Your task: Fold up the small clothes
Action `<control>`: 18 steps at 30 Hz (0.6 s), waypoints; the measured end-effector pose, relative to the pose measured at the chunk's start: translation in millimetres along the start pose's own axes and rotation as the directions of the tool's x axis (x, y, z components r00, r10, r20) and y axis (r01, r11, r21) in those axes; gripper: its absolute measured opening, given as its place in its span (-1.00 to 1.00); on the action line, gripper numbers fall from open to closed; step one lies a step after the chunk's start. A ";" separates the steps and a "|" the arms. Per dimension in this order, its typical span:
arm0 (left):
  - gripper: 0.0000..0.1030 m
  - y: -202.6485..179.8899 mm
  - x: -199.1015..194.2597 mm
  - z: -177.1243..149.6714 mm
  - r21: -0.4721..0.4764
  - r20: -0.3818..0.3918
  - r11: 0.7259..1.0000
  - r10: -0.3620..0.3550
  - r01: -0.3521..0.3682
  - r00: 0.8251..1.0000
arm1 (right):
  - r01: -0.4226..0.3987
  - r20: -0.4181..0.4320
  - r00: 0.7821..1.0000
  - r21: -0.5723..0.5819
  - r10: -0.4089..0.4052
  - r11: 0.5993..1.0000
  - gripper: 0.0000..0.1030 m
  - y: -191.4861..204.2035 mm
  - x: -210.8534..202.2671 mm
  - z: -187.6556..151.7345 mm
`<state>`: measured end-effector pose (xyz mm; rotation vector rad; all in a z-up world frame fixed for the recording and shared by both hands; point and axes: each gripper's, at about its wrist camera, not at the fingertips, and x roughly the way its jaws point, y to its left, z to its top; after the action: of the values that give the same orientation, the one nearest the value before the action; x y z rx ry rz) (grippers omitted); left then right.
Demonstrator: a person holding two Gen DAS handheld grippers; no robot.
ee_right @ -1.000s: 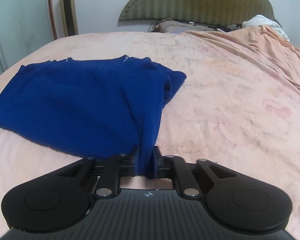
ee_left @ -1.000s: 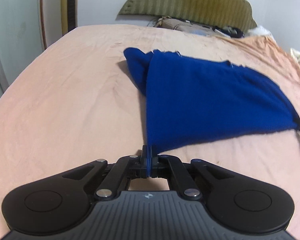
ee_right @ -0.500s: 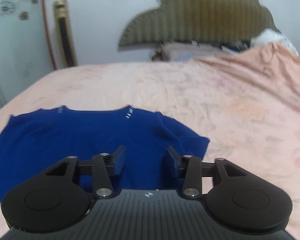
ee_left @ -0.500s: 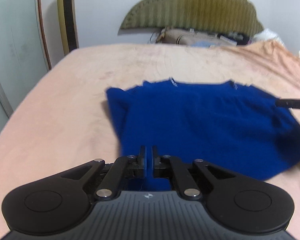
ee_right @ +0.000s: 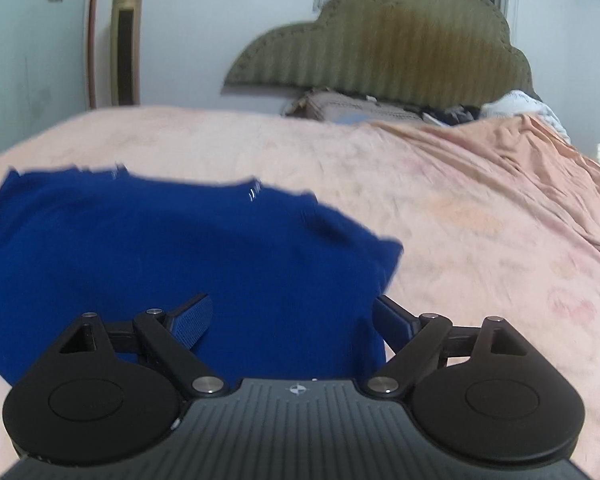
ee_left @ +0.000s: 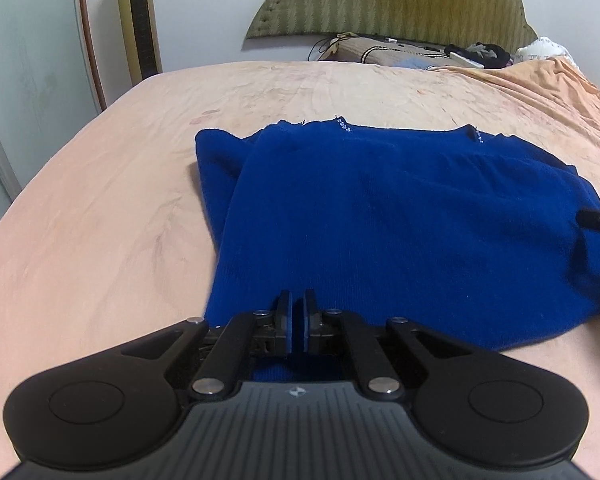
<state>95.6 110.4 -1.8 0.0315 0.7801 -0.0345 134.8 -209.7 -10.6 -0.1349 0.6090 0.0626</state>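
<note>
Blue garment [ee_right: 172,248] lies under spread right gripper [ee_right: 288,320].

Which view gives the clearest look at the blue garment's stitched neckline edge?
The left wrist view: the blue garment lies sharp on the bed, its far edge and pale stitches distinct. The right wrist view shows the same garment motion-blurred, cut off at the left, with the stitches smeared.
</note>
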 end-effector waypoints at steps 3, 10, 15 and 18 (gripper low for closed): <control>-0.90 -1.3 -1.5 -4.0 -0.002 0.014 1.000 0.008 -0.008 1.000 | 0.072 -0.025 0.997 0.015 -0.071 0.997 0.73 -3.8 0.8 -7.3; -0.89 -7.8 -3.4 -9.7 0.007 0.044 0.999 0.042 -0.042 0.998 | 0.026 0.032 0.999 0.060 -0.028 0.998 0.74 -0.3 -28.0 -21.2; -0.89 -12.7 -3.8 -12.3 0.026 0.062 0.997 0.066 -0.068 0.996 | -0.046 0.004 0.999 0.000 0.046 0.999 0.77 17.9 -32.3 -26.8; -0.88 -12.1 -4.6 -14.7 0.024 0.074 0.997 0.068 -0.070 0.995 | -0.042 -0.039 0.998 -0.010 0.042 0.999 0.83 24.9 -24.3 -33.1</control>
<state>81.5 99.0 -9.1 0.0819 0.7052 0.0198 93.7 -190.3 -26.2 -0.1342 0.6504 0.1042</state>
